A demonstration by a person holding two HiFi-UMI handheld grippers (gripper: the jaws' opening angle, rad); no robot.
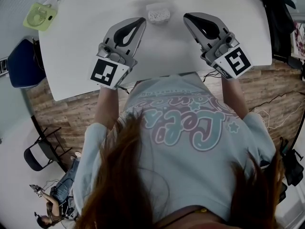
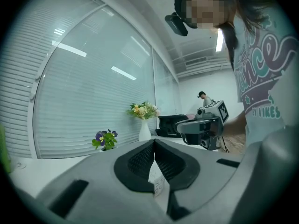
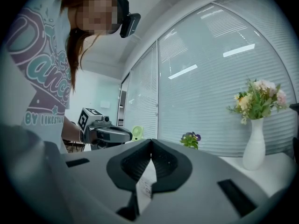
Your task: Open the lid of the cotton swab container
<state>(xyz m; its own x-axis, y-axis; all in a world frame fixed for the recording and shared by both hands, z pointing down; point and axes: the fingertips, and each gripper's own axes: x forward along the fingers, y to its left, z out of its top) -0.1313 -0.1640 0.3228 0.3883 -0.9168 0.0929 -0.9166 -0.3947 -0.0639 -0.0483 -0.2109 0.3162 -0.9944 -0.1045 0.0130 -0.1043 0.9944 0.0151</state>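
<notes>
Cotton swab container (image 1: 158,13) | between left gripper (image 1: 141,20) and right gripper (image 1: 186,16), nearer left | fingers (image 2: 140,162) closed, holding nothing

The cotton swab container (image 1: 158,13) is too tiny in the head view to tell if its lid is up or down. Blue chair (image 1: 19,63) gets chopped by the left edge, and the shirt (image 1: 190,123) hides part of the table (image 1: 86,56) near edge.

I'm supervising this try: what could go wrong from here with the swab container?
1. The small translucent white cotton swab container stands loose on the smooth white table; prying it open one-handed may slide or tip it.
2. The left gripper and right gripper are both shut, so reaching in like this would likely knock it away.
</notes>
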